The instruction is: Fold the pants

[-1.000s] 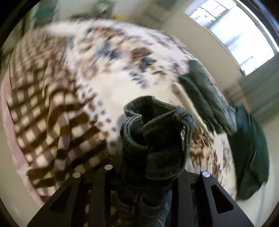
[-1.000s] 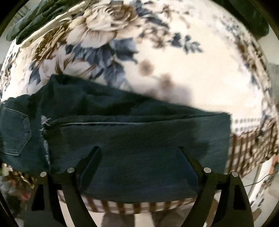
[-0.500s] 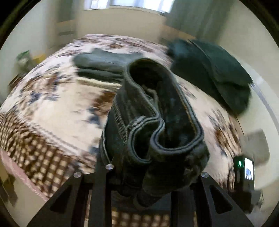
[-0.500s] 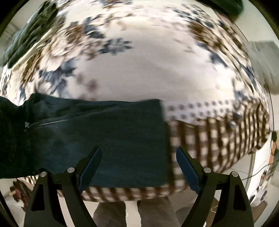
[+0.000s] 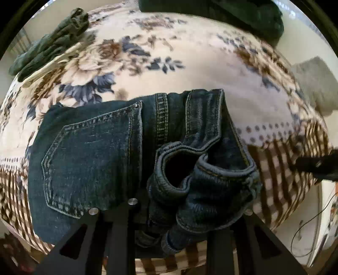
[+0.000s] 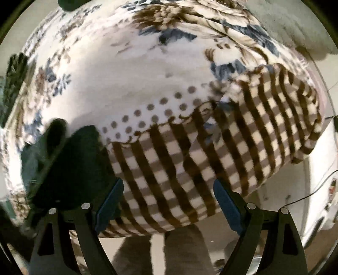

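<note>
Dark blue jeans (image 5: 90, 152) lie folded on the floral and checked blanket (image 5: 190, 63), back pocket up. My left gripper (image 5: 169, 213) is shut on the bunched waistband (image 5: 202, 179), held over the folded part. My right gripper (image 6: 168, 203) is open and empty above the checked border of the blanket (image 6: 190, 158), to the right of the jeans. A dark blurred edge of the jeans (image 6: 61, 160) shows at the left of the right wrist view.
Folded dark green clothes (image 5: 50, 44) lie at the far left of the bed and a dark green pile (image 5: 232, 12) at the far edge. A grey pillow (image 5: 316, 82) lies at the right. The bed's near edge and floor (image 6: 160, 249) are below my right gripper.
My left gripper has carried the waistband over and down onto the folded jeans. My right gripper has swung right, away from the jeans, still open.
</note>
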